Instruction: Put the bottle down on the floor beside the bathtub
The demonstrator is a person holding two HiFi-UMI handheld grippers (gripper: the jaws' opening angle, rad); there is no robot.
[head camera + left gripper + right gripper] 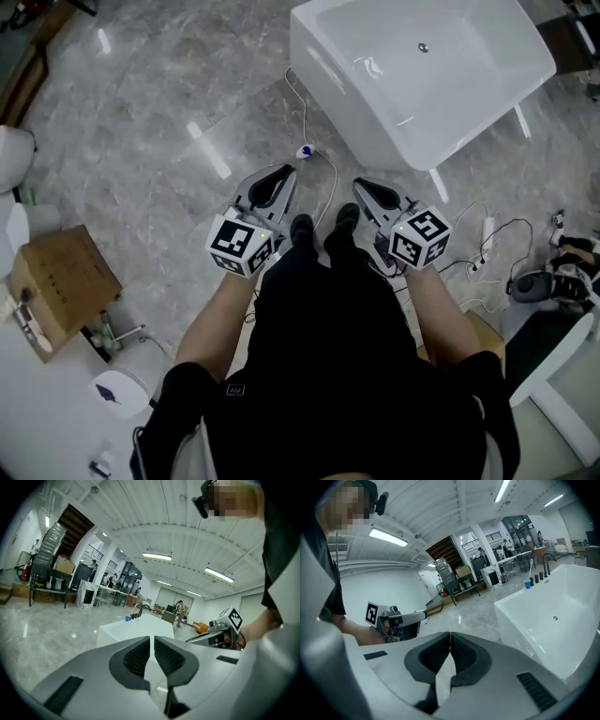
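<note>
2 grippers (pixel 281 173) (pixel 360 185), 1 tub (pixel 339 98), 1 box (pixel 61 281), poss. 1 bottle (pixel 306 150).

White bathtub (pixel 347 112), grey marbled floor (pixel 159 103), brown cardboard box (pixel 61 281).

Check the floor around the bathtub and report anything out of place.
Loose white cables snake across the floor beside the bathtub, close to the person's shoes; more lie tangled at the right. Nothing looks spilled or broken.

Floor (pixel 159 122) left of bathtub (pixel 422 75): open, wide passage. Ahead right, the bathtub wall blocks. White cable (pixel 302 117) trails past its corner. Cardboard box (pixel 61 281) far left.
</note>
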